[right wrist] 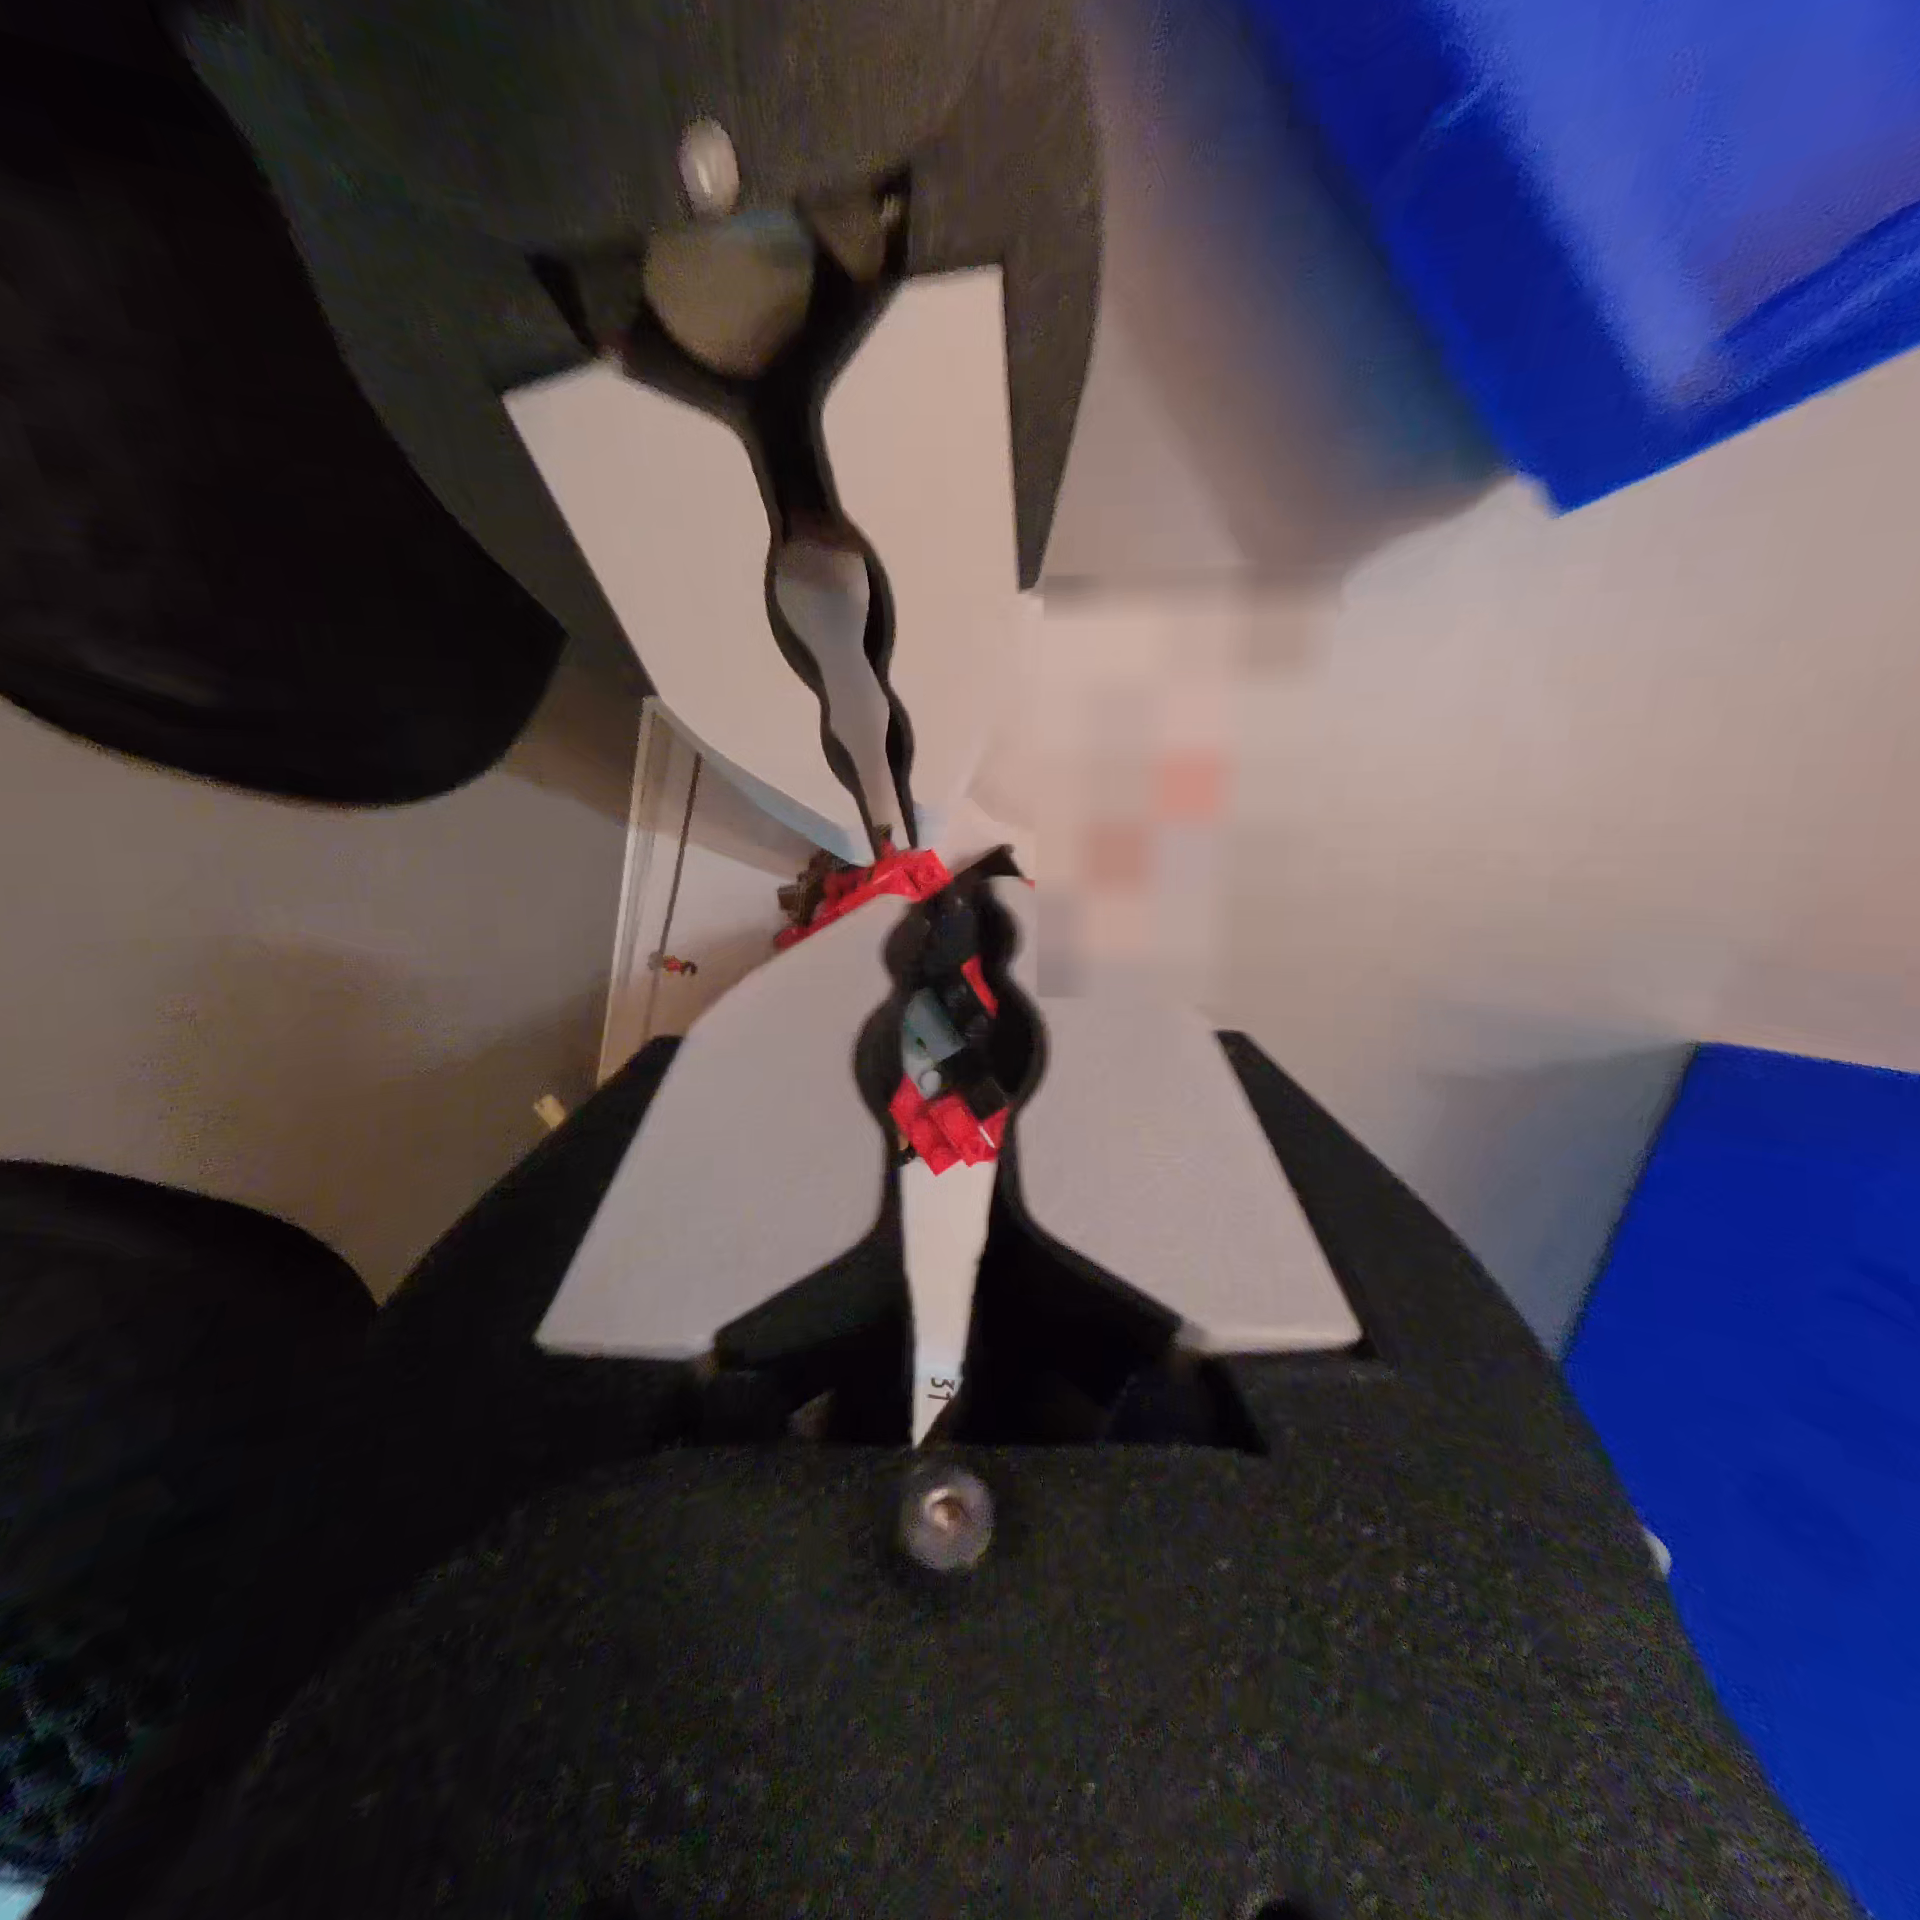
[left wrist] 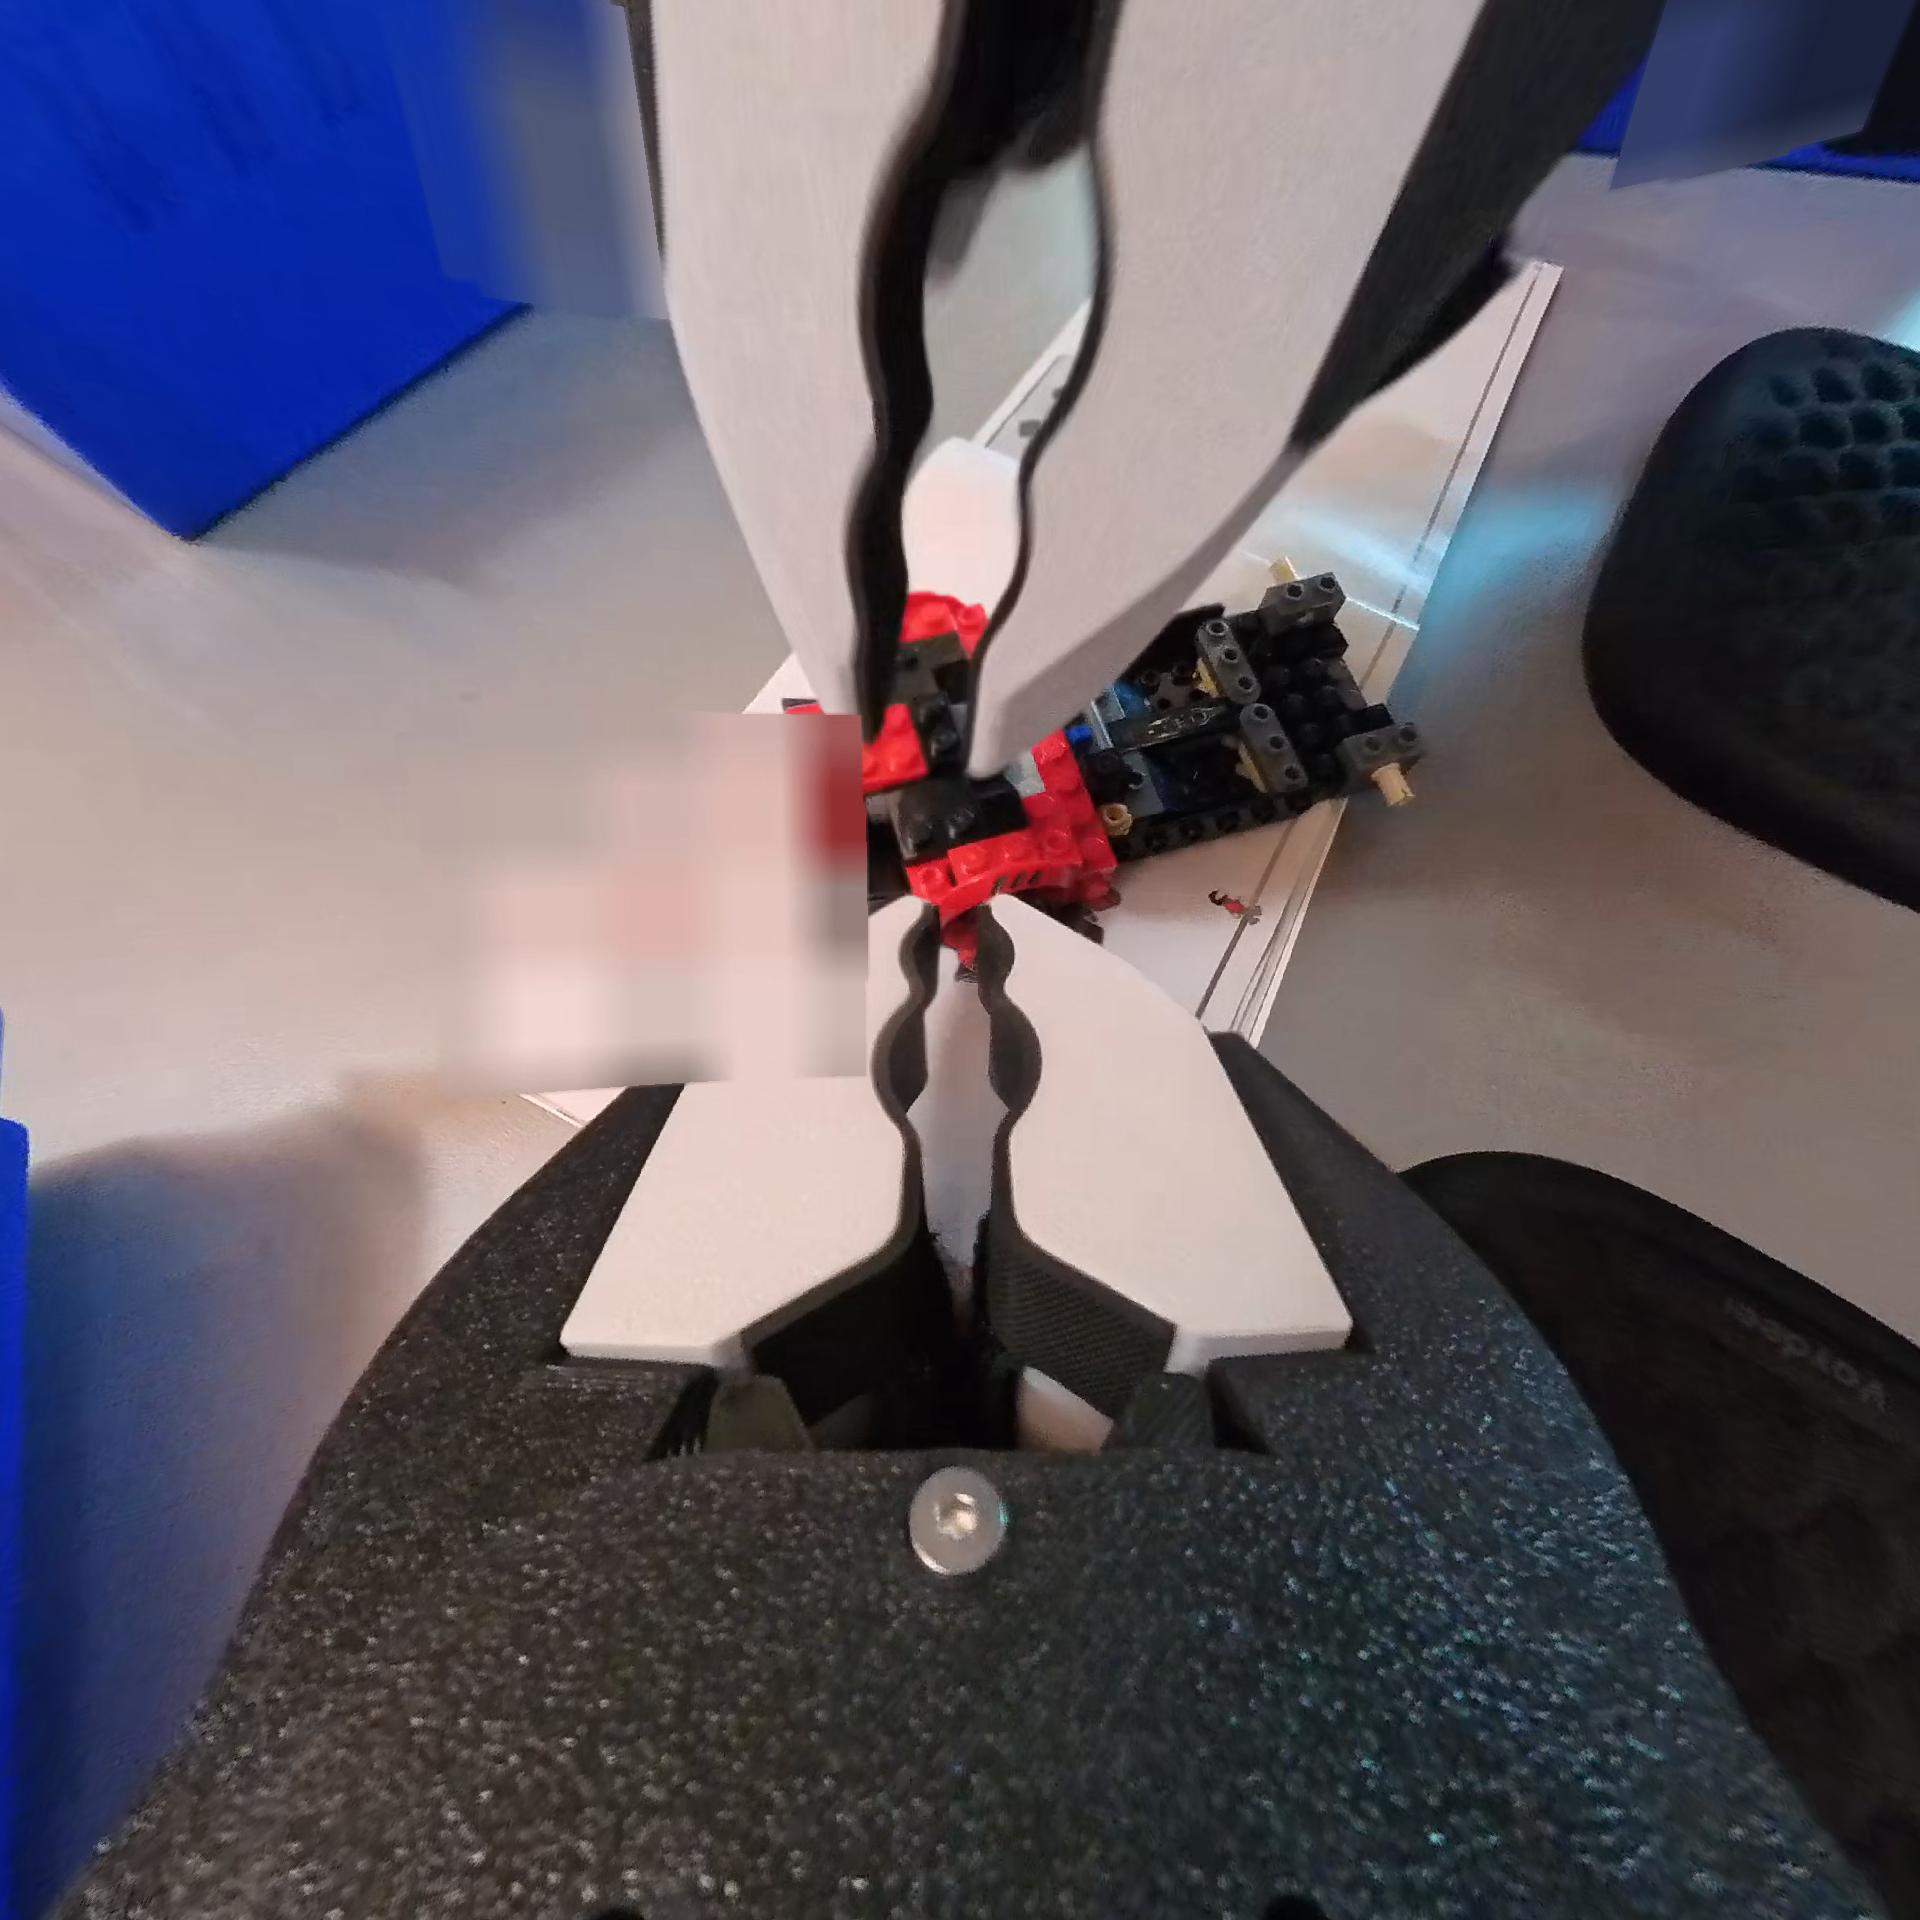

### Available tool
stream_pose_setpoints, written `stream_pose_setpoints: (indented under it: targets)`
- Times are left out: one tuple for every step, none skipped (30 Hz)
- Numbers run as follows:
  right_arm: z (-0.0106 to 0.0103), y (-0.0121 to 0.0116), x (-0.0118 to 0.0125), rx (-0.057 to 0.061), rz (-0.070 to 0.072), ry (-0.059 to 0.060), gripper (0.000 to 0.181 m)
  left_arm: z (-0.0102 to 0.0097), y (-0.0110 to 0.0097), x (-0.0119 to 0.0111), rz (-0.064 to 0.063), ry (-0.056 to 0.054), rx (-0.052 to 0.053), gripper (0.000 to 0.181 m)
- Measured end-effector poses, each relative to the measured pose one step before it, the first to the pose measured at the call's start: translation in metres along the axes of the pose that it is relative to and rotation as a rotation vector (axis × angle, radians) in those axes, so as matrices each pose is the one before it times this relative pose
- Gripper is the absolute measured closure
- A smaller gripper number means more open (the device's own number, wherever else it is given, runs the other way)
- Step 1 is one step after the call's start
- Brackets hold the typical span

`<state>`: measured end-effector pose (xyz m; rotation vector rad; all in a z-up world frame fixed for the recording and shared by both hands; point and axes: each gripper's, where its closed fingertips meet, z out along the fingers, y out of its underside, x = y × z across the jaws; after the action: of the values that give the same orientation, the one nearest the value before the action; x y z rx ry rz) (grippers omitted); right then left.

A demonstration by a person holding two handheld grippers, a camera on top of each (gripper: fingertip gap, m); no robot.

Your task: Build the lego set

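Observation:
A partly built lego car lies on a white instruction booklet. Its front is red and black, and its rear is a black chassis with blue parts and tan axle pins. My left gripper is shut on the near red edge of the car. My right gripper comes in from above and is shut on the red and black front. In the right wrist view the right gripper hides most of the car, which shows only through the gap between its fingers. The left gripper meets it from above.
The booklet lies on a pale table. A black mesh-textured object sits to the right, with another black object nearer. Blue boxes stand at the left, and also show in the right wrist view.

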<state>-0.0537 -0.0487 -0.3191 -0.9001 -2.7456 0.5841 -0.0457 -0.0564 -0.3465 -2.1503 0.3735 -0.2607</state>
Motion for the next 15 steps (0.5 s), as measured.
stream_pose_setpoints:
  targets:
    - [-0.01037,-0.00295,0.00305,0.0402,0.0145,0.0247,0.168,-0.00087,-0.00057,-0.00169,-0.0058,-0.0075,0.006,0.175]
    - [-0.01047,-0.00147,0.00311,0.0296,0.0156,0.0262,0.166,-0.00144,-0.00076,-0.00306,-0.0096,-0.016,0.0096,0.174]
    - [-0.0108,-0.00163,0.00327,0.034,0.0065,0.0345,0.165,-0.00218,-0.0014,-0.00466,-0.0131,-0.0244,0.0151,0.174]
    - [-0.01079,-0.00137,0.00358,0.0366,0.0061,0.0438,0.165,-0.0028,-0.0017,-0.00529,-0.0147,-0.0273,0.0198,0.174]
    - [-0.01011,-0.0003,0.00263,0.0307,0.0189,0.0388,0.164,-0.00297,-0.00243,-0.00513,-0.0166,-0.0255,0.0242,0.174]
    - [-0.00883,0.0007,0.00064,0.0261,0.0279,0.0251,0.162,-0.00294,-0.00288,-0.00482,-0.0178,-0.0226,0.0275,0.174]
    - [-0.00702,0.00187,-0.00227,0.0235,0.0279,0.0087,0.16,-0.00265,-0.00311,-0.00412,-0.0159,-0.0187,0.0269,0.174]
    - [-0.00537,0.00245,-0.00225,0.0233,0.0264,0.0152,0.159,-0.0021,-0.00266,-0.00315,-0.0118,-0.0136,0.0228,0.174]
    - [-0.00417,0.0028,-0.00168,0.0247,0.0216,0.0264,0.159,-0.00143,-0.00196,-0.00145,-0.0072,-0.0047,0.0164,0.174]
    - [-0.00306,0.00417,-0.00312,0.0151,0.0133,0.0193,0.159,-0.00035,-0.00108,0.00067,-0.0012,0.0078,0.0079,0.175]
    - [-0.00213,0.00625,-0.00476,0.0014,0.0076,0.0084,0.16,0.00061,-0.00038,0.00301,0.0052,0.0191,0.0005,0.175]
    - [-0.00129,0.00769,-0.00585,-0.0094,0.0063,-0.0003,0.161,0.00165,0.00001,0.00442,0.0099,0.0248,-0.0041,0.175]
    - [-0.00051,0.00857,-0.00438,-0.0168,0.0104,0.007,0.161,0.00234,-0.00002,0.00487,0.0123,0.0245,-0.0066,0.175]
    - [0.00015,0.00899,-0.0027,-0.0197,0.012,0.0164,0.161,0.00291,0.0001,0.00437,0.0136,0.0206,-0.0107,0.175]
    - [0.00046,0.00894,-0.0033,-0.0197,0.0093,0.008,0.162,0.00318,0.0008,0.00379,0.0148,0.0166,-0.0165,0.175]
